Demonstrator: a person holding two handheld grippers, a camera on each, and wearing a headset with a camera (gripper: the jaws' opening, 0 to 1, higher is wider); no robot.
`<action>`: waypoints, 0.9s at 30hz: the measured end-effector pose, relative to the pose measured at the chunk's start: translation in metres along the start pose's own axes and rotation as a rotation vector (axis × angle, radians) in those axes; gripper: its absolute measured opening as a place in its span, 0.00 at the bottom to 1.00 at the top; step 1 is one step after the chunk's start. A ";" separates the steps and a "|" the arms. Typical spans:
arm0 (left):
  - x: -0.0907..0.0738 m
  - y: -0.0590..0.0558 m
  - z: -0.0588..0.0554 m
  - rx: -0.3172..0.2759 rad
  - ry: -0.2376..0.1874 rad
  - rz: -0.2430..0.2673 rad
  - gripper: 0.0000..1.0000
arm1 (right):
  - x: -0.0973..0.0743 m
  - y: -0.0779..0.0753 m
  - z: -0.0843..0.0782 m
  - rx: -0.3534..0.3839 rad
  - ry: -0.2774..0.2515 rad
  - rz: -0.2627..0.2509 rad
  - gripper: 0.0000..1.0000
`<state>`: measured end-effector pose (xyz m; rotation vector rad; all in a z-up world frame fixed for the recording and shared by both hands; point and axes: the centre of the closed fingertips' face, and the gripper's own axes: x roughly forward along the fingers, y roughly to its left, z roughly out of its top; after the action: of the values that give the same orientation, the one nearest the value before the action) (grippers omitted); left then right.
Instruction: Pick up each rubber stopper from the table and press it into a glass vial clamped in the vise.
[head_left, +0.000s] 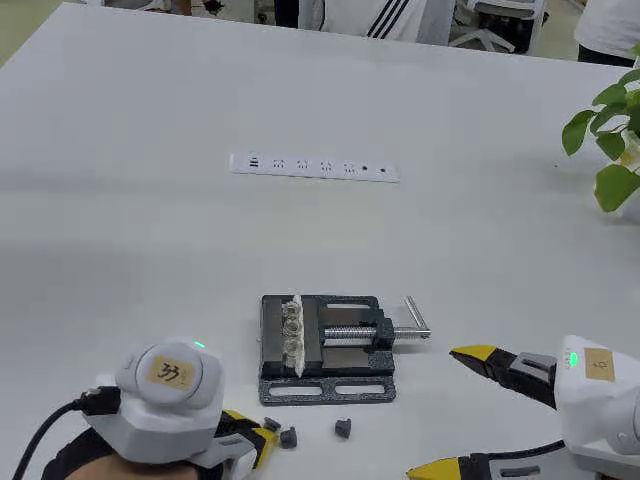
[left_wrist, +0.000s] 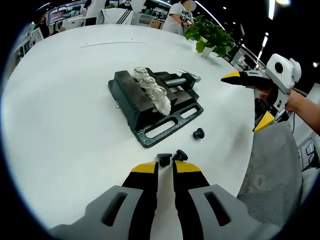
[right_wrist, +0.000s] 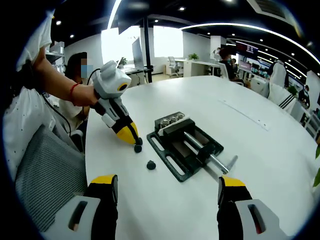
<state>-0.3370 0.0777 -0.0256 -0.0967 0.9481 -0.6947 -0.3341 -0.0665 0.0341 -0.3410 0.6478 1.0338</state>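
The left hand-held gripper (left_wrist: 166, 167), jaws narrowly apart and empty, sits low over the worktop (left_wrist: 65, 125) with two rubber stoppers (left_wrist: 164, 159) just past its tips, apparently lining up a pick. A third stopper (left_wrist: 198, 133) lies farther ahead, beside the vise (left_wrist: 135, 107) clamping the glass vials (left_wrist: 148, 82). The right hand-held gripper (right_wrist: 167, 181) hovers wide open.

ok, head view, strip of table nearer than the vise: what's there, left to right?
left gripper → rubber stopper by its tips → lone rubber stopper → right gripper, jaws wide apart
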 end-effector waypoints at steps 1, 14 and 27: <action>0.001 0.001 0.000 -0.001 -0.003 0.000 0.08 | 0.000 0.000 0.000 0.000 0.000 0.000 0.81; 0.003 0.002 -0.001 0.020 0.005 0.007 0.05 | -0.001 -0.002 -0.001 0.005 0.000 -0.002 0.81; 0.003 0.001 -0.002 0.087 0.028 0.001 0.05 | -0.001 -0.002 -0.001 0.000 0.003 0.003 0.80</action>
<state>-0.3369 0.0770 -0.0288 -0.0103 0.9434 -0.7369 -0.3325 -0.0688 0.0340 -0.3413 0.6511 1.0357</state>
